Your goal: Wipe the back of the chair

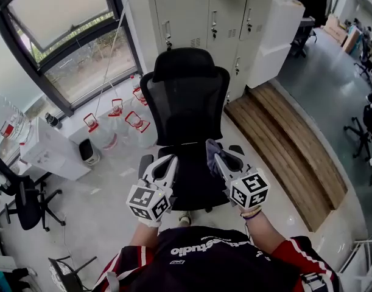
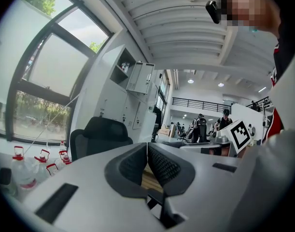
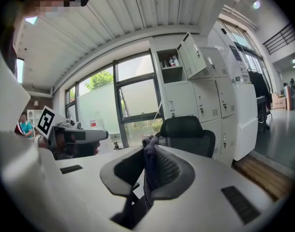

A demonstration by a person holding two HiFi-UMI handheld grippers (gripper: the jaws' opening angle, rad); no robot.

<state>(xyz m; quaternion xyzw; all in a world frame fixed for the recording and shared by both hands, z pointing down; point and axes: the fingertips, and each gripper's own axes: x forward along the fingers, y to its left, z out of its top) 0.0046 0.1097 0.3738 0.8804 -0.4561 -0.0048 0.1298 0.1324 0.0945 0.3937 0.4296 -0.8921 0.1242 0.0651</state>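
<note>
Black office chair (image 1: 187,102) with mesh back and padded headrest, facing both grippers, dark shirt (image 1: 198,261) lettered "studio", left gripper (image 1: 167,160) with ribbed jaws pressed together on nothing, right gripper (image 1: 215,156) clamping a crumpled purple-grey cloth (image 1: 211,148) near the chair's seat

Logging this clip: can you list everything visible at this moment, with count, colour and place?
office chair: one, black, centre, seat toward the person.
cloth: one, purplish-grey, clamped in the right gripper.
water jugs: at least four, clear with red caps, on the floor below the window.
lockers: a row, pale grey, behind the office chair.
wooden platform: one, brown, right of the office chair.
white cabinet: one, left, near the window.
second chair: one, black, far left.
left gripper: jaws together, nothing between them.
right gripper: jaws closed on the cloth.
</note>
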